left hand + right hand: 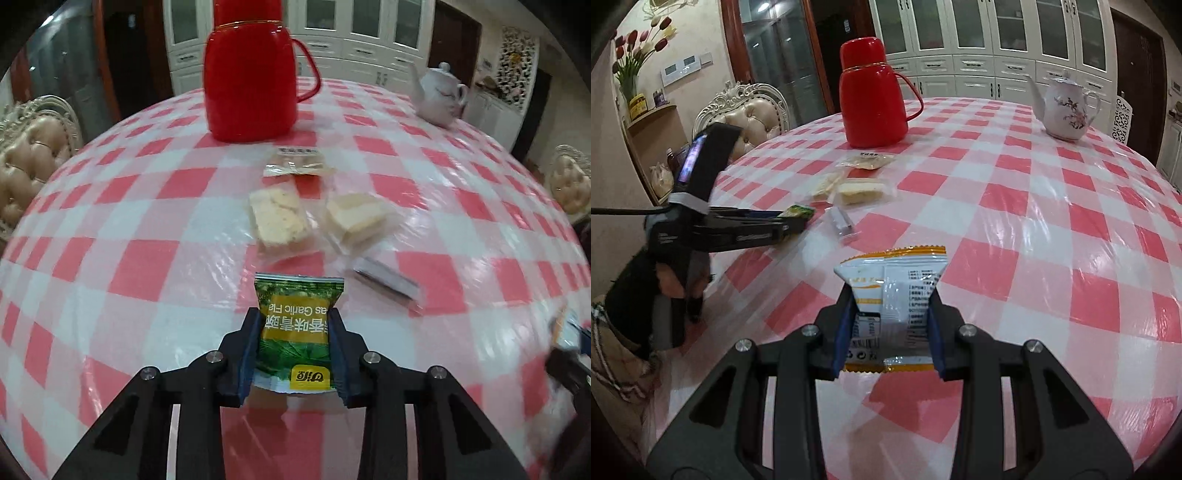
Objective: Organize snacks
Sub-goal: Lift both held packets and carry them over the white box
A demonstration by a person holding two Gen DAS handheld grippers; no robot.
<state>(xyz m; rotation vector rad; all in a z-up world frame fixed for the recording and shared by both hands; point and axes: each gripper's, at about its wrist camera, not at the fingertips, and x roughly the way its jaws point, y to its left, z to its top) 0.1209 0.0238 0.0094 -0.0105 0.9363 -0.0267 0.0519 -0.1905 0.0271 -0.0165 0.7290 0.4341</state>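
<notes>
My left gripper (295,332) is shut on a green snack packet (295,325) and holds it just above the checked table; the packet also shows in the right wrist view (799,212). My right gripper (890,314) is shut on a white and orange snack packet (894,288), held above the table. Ahead lie two clear-wrapped pastries (279,218) (356,218), a flat clear packet (295,162) and a small silver packet (384,282). The right gripper shows blurred at the left wrist view's right edge (569,339).
A red thermos jug (251,77) stands at the back of the round table (110,258), behind the snacks. A white teapot (439,96) stands at the back right. Padded chairs (26,166) stand round the table. White cabinets line the far wall.
</notes>
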